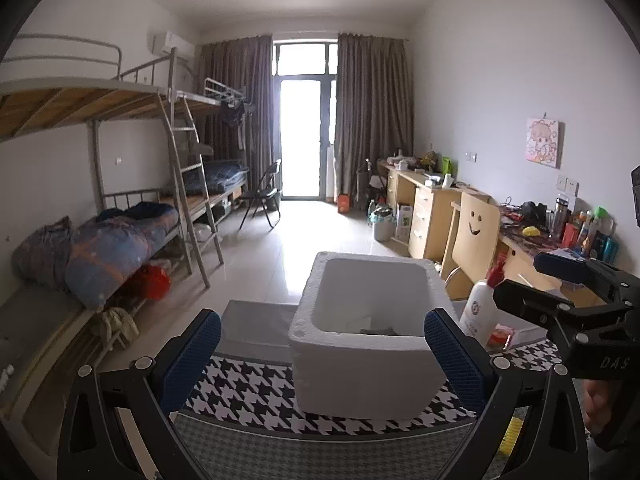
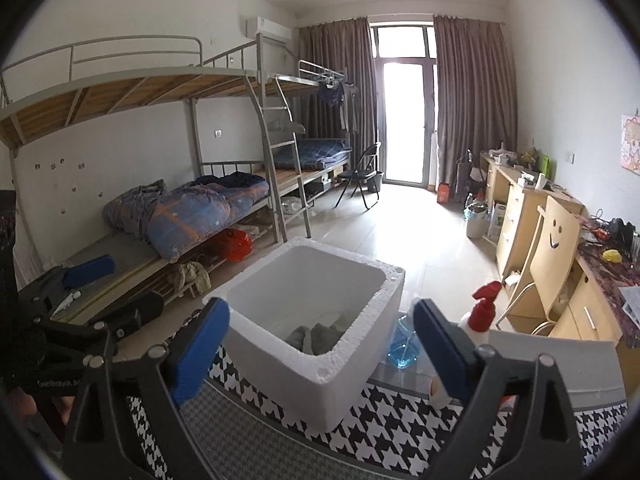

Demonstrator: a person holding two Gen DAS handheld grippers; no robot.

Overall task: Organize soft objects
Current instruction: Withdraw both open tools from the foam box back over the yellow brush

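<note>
sitting upright, foam box (image 1: pixel 360 344) mouth up, grey cloth (image 2: pixel 316 336) inside

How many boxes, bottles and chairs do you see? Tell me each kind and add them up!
White foam box: 1
Spray bottle with red top: 1
Blue bottle behind the box: 1
Wooden smiley chair: 1
Black folding chair: 1
Total: 5

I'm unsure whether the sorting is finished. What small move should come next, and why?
Probably draw both hands back and look for another soft item: the left gripper and right gripper are open and empty, and grey cloth already lies inside the foam box.
</note>
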